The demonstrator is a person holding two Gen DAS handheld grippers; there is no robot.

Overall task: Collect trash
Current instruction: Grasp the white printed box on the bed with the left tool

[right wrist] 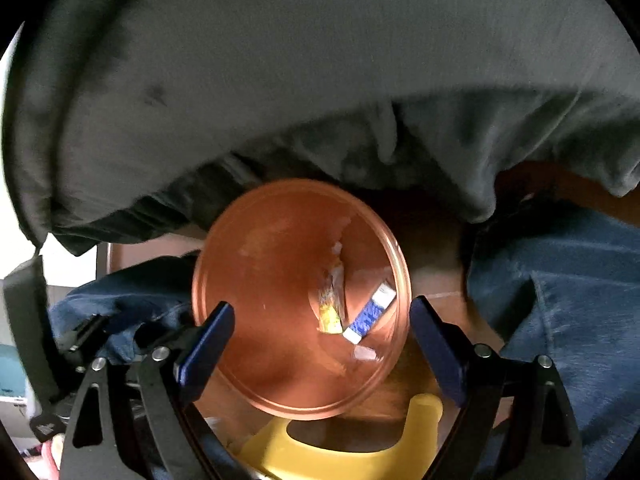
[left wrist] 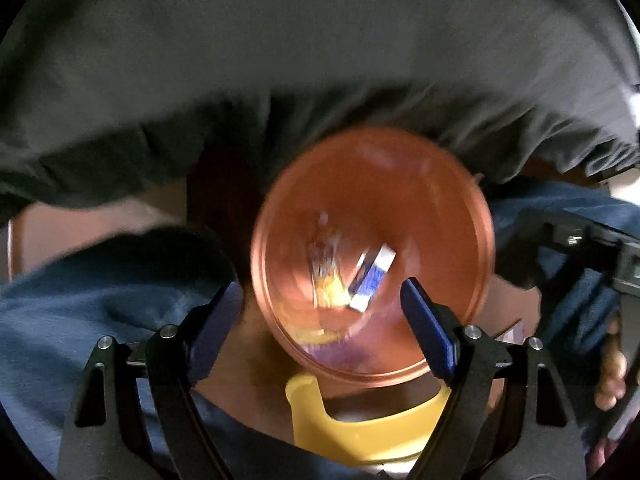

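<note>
Left-wrist view: the left tool [left wrist: 322, 308] stands released, its blue-padded fingers [left wrist: 426, 330] spread wide with nothing between them. At 6 o'clock, nearest the lens, lies a curved yellow plastic piece [left wrist: 360, 432]. Just beyond it, framed by the fingers, is the open mouth of an orange bin [left wrist: 448, 208]. On its bottom rest the collected trash items: a yellow-printed wrapper [left wrist: 330, 280] and, at its 3 o'clock, a blue-and-white packet [left wrist: 374, 278]; both are blurred. The right tool's black frame enters at 3 o'clock, with part of a hand [left wrist: 610, 376] below it. The person's blue jeans [left wrist: 80, 312] flank the bin, and a dark grey shirt [left wrist: 320, 60] fills 12 o'clock.

Right-wrist view: the right tool [right wrist: 322, 314] is likewise released and empty. The yellow piece [right wrist: 340, 460] sits at 6 o'clock, the bin [right wrist: 260, 280] beyond it. Wrapper [right wrist: 331, 308] and packet [right wrist: 370, 314] lie toward the bin's 3 o'clock side, with a small pale scrap [right wrist: 366, 354] at the packet's 6 o'clock.
</note>
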